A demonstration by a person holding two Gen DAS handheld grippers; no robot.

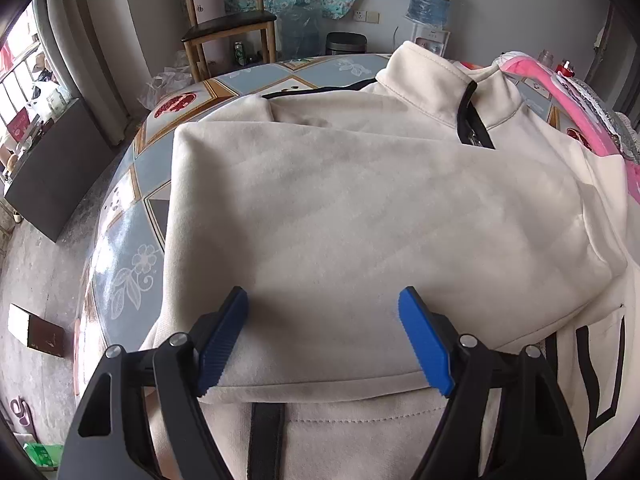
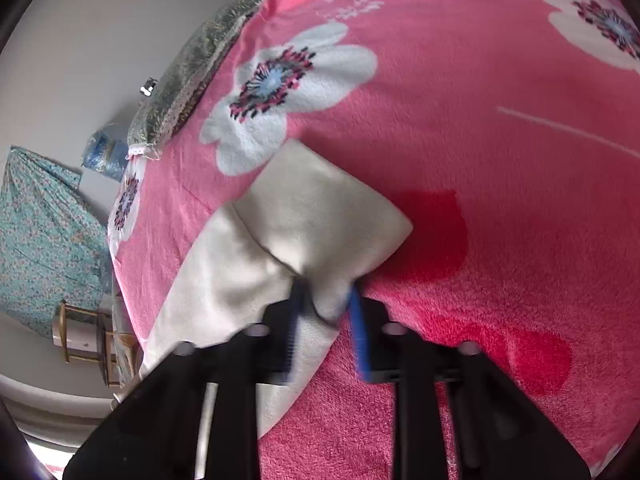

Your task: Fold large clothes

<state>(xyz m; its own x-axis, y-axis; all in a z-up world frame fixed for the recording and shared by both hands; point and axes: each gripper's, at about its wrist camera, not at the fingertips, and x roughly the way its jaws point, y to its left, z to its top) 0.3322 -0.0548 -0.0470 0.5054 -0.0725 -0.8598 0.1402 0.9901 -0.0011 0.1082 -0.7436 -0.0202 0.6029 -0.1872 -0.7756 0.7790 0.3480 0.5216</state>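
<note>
on a patterned round table: one cream jacket, black zipper, one side folded across. left gripper wide open above it, empty. right gripper pinching its sleeve cuff over one pink blanket.

A cream fleece jacket with a black zipper and stand-up collar lies spread across the worktop, collar toward its far edge. One side is folded over the front. Its sleeve cuff reaches onto the pink floral blanket at the right.
</note>
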